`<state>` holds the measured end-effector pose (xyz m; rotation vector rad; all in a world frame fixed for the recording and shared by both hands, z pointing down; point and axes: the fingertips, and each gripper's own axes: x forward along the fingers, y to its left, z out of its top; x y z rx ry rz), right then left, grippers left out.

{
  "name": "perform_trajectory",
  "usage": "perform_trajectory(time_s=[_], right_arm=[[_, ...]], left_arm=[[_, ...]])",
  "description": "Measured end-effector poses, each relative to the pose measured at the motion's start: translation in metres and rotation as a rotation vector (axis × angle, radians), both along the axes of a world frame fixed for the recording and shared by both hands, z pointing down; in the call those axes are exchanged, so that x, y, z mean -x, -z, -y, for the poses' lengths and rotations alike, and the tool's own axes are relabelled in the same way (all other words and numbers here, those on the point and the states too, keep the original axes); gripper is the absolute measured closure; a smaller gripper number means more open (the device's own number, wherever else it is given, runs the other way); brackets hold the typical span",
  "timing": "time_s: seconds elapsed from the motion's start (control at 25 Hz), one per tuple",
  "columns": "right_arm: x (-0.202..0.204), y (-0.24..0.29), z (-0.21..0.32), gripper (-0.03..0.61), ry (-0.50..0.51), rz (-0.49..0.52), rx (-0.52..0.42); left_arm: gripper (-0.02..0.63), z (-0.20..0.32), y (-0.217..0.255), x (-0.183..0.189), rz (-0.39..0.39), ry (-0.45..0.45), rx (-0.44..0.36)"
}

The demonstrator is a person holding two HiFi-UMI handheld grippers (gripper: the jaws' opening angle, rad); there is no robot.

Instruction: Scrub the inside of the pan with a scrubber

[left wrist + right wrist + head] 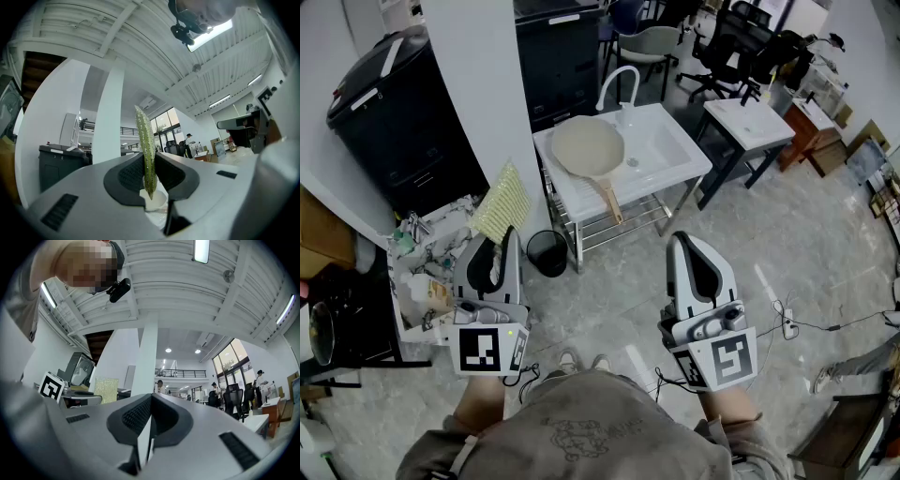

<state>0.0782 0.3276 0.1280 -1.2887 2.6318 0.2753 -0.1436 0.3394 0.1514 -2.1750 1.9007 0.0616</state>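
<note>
The left hand-held gripper (501, 242) is clamped on a yellow-green scrubber (500, 203), whose flat pad stands edge-up between the jaws and sticks out past their tips. The right hand-held gripper (687, 246) is pinched shut with nothing in it. Both are held out over the floor, side by side. Ahead of them and well apart stands a white sink (679, 174) with a curved faucet (617, 81). The pan (587, 147) rests on the sink's left part, its handle reaching over the front edge. A small black bin (547, 251) sits on the floor beside the sink's frame.
</note>
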Motion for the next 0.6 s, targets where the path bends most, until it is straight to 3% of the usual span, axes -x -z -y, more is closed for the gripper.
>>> perform_trajectory(time_s=[0.32, 0.6], right_arm=[[-0.011, 0.005, 0.002, 0.551, 0.032, 0.058, 0.014], [-0.023, -0.011, 0.007, 0.549, 0.051, 0.035, 0.051]], left_arm=[[0.538, 0.005, -0.005, -0.014, -0.003, -0.003, 0.04], [0.538, 0.003, -0.002, -0.027, 0.007, 0.009, 0.018]])
